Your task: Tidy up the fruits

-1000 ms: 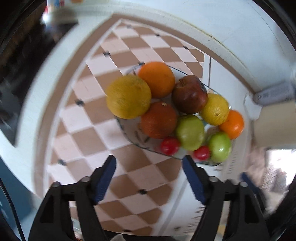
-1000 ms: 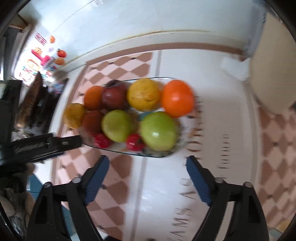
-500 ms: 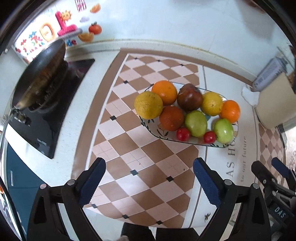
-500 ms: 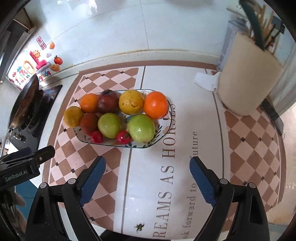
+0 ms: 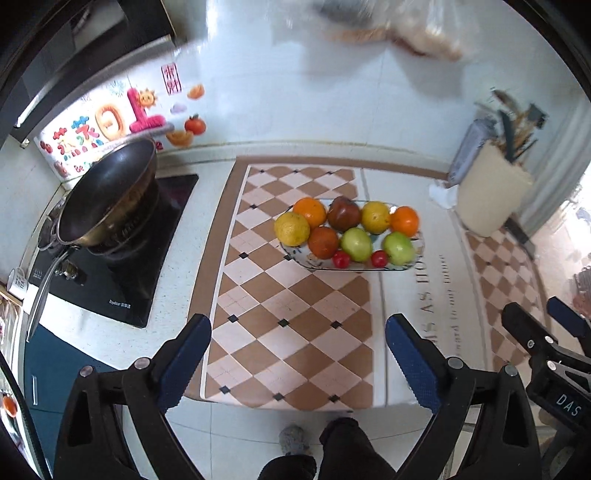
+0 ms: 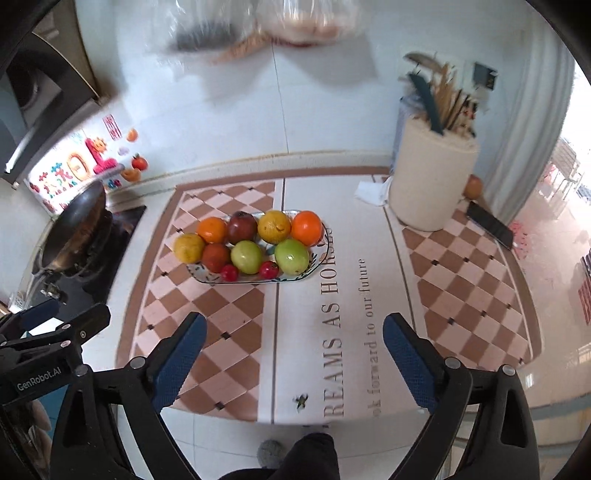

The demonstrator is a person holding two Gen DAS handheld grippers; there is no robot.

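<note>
Left gripper [image 5: 298, 332]: jaws spread, nothing between. Right gripper [image 6: 294, 330]: jaws opening, nothing between. Person's lower body cut off at the bottom edge. Fruits sit on the oval dish [image 6: 310, 271] mid-counter. Phone [image 6: 489, 224] visible in the right view only. Hanging bags [image 6: 266, 29] blurred.

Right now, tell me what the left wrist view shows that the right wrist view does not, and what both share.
Only the left wrist view: the stove's front edge with its printed label and the pan's long handle.
Only the right wrist view: a dark phone lying behind the cream utensil holder.
Both: the fruit plate on the checkered mat, the wok, and open, empty hand-held grippers, left and right, the right one opening.
</note>
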